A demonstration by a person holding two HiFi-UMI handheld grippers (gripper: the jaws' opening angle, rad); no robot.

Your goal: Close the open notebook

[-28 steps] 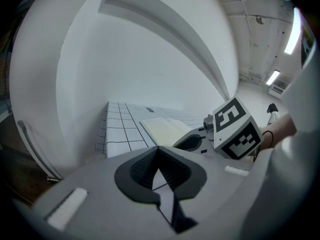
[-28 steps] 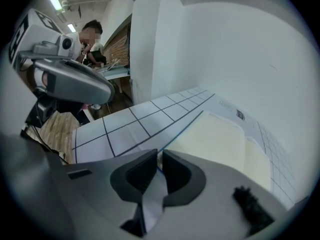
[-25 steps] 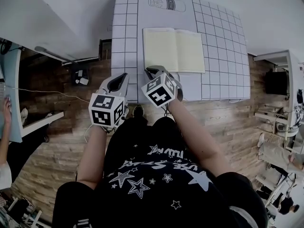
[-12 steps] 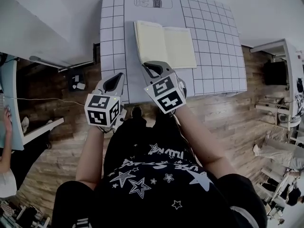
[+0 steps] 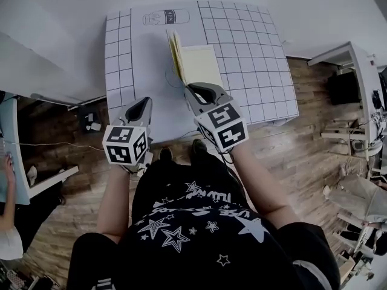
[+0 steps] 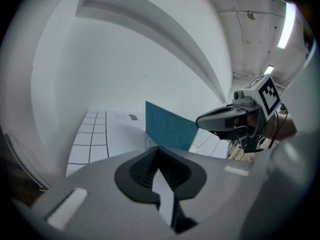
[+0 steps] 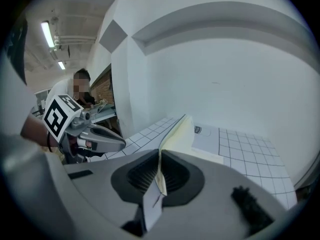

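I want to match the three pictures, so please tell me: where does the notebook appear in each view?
Head view: notebook at upper centre, left half raised.
Left gripper view: its teal cover stands at centre, above the jaws.
Right gripper view: its cream pages rise from centre, pinched between the jaws.
Shared landmark: the gridded mat beneath it.

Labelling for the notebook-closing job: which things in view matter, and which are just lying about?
Job:
- notebook, left half raised
- right tongs, shut on that half

Lying about:
- left tongs, shut, empty
- grid mat
- bottle print
- shelf
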